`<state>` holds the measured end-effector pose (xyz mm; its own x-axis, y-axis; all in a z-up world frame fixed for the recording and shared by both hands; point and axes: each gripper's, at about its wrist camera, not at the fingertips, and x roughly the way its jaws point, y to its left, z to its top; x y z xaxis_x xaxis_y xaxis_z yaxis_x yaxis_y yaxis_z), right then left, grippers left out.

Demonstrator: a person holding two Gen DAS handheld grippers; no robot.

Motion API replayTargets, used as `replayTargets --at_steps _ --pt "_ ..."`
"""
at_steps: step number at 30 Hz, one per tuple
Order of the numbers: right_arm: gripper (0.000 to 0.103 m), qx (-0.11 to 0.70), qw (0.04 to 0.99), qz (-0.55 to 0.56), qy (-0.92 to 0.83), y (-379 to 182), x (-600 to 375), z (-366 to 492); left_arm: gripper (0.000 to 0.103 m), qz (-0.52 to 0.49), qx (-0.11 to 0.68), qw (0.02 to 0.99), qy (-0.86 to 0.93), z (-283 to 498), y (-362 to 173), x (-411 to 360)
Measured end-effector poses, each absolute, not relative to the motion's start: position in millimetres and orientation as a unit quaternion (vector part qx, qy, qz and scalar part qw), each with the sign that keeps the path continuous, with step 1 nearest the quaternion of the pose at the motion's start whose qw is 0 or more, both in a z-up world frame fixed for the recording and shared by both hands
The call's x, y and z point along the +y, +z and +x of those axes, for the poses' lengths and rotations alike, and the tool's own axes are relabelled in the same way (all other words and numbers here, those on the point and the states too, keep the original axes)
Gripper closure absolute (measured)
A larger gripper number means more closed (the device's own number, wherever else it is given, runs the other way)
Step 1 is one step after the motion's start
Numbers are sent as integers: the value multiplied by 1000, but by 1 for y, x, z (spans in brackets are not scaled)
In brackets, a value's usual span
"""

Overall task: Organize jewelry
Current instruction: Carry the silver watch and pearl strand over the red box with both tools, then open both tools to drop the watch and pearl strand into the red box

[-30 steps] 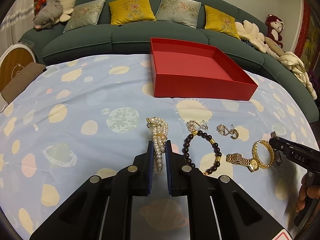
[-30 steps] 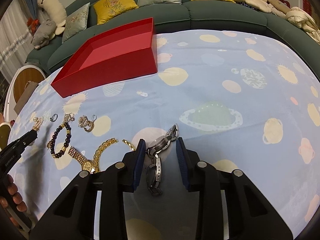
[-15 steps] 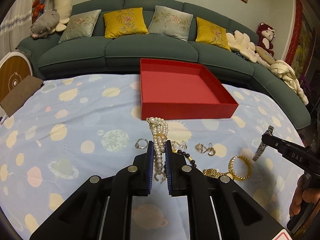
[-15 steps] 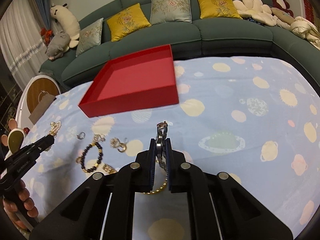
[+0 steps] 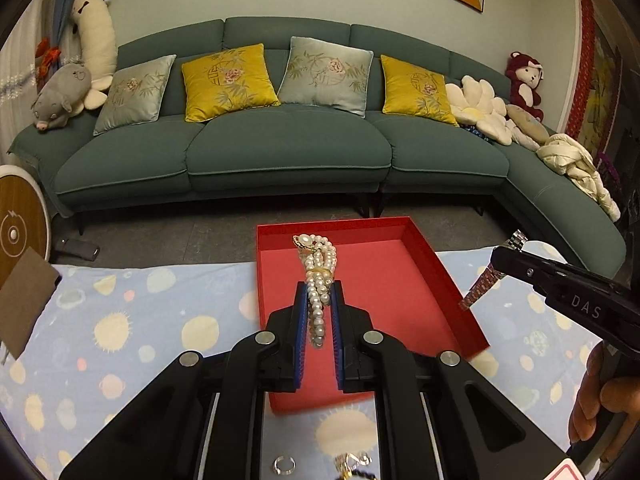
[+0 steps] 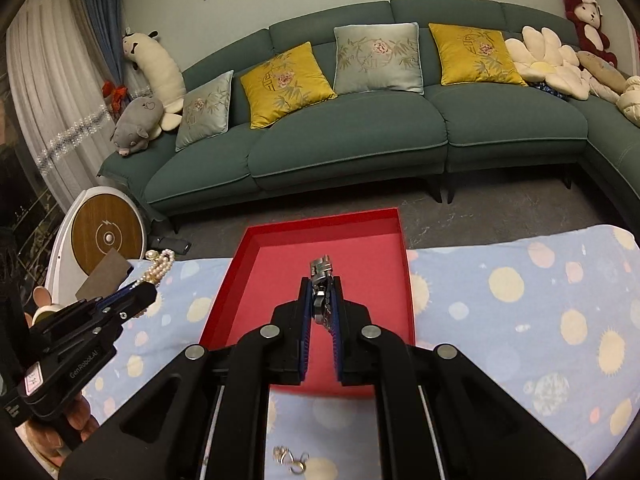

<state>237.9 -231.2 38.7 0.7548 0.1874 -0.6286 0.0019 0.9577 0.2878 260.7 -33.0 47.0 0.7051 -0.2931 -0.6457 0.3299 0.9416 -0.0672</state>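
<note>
My left gripper (image 5: 319,294) is shut on a white pearl bracelet (image 5: 318,276) and holds it above the open red box (image 5: 440,276). My right gripper (image 6: 320,288) is shut on a silver metal watch (image 6: 321,270) and holds it above the same red box (image 6: 256,272). The watch also hangs from the right gripper at the right of the left wrist view (image 5: 486,280). The pearls show at the left of the right wrist view (image 6: 158,266). A ring (image 5: 284,465) and gold earrings (image 6: 290,460) lie on the cloth near me.
The table wears a light blue cloth with yellow planets (image 6: 520,300). A teal sofa with cushions (image 5: 280,140) stands behind the table. A brown card (image 5: 20,300) lies at the cloth's left edge. A round wooden-faced appliance (image 6: 104,236) stands on the floor at left.
Both grippers have lifted from the cloth and moved forward over the red box, carrying the pearls and the watch. The other jewelry has dropped out of view below.
</note>
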Motion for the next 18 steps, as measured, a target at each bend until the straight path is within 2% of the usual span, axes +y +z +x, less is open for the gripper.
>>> replayTargets --at_steps 7,15,16,17,18 --pt "95 370 915 155 40 5 -240 314 94 45 381 910 -159 337 10 -63" --pt "93 408 903 131 32 -30 -245 350 92 43 414 899 -137 377 -20 -75" --pt "91 404 906 127 30 -30 -247 350 86 39 415 899 -133 378 -21 -75" --pt "90 400 908 125 30 -31 -246 350 72 32 419 898 -129 378 -22 -75" --pt "87 395 910 124 29 -29 -247 347 66 22 418 899 -128 377 -21 -73"
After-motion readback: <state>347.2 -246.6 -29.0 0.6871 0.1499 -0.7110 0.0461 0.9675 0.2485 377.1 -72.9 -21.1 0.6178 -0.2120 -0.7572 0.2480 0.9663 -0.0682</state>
